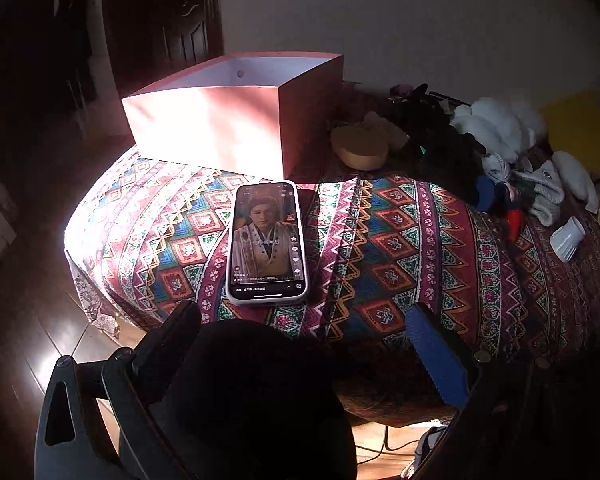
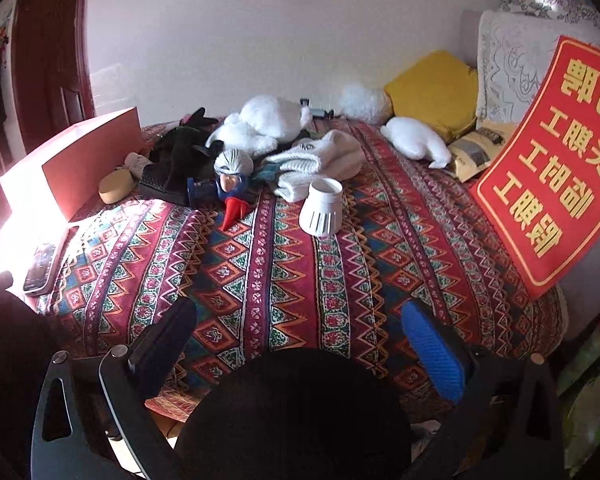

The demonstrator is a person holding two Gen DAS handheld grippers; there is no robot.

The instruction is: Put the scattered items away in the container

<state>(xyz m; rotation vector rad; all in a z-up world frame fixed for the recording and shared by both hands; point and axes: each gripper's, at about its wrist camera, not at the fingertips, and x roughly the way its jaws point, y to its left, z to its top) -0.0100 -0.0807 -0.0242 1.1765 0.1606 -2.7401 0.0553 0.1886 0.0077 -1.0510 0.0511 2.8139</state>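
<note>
A pink open box [image 1: 236, 120] stands at the bed's left end; the same box [image 2: 72, 160] shows at the left of the right wrist view. Scattered items lie in a heap beside it: a tan round block [image 2: 117, 186], a black plush [image 2: 184, 148], white plush [image 2: 260, 124], a grey-haired doll [image 2: 232, 178], a white knit hat [image 2: 320, 160] and a white ribbed cup [image 2: 322, 206]. My left gripper [image 1: 306, 320] is open near the bed's front edge, just short of a lit phone [image 1: 266, 242]. My right gripper [image 2: 298, 320] is open over bare bedspread, well short of the heap.
A patterned bedspread [image 2: 340, 280] covers the bed. A yellow cushion [image 2: 432, 88], a white pillow [image 2: 416, 142], a snack bag [image 2: 476, 152] and a red sign [image 2: 556, 168] sit at the right. A dark wooden door [image 1: 160, 20] and shiny floor [image 1: 40, 340] lie left.
</note>
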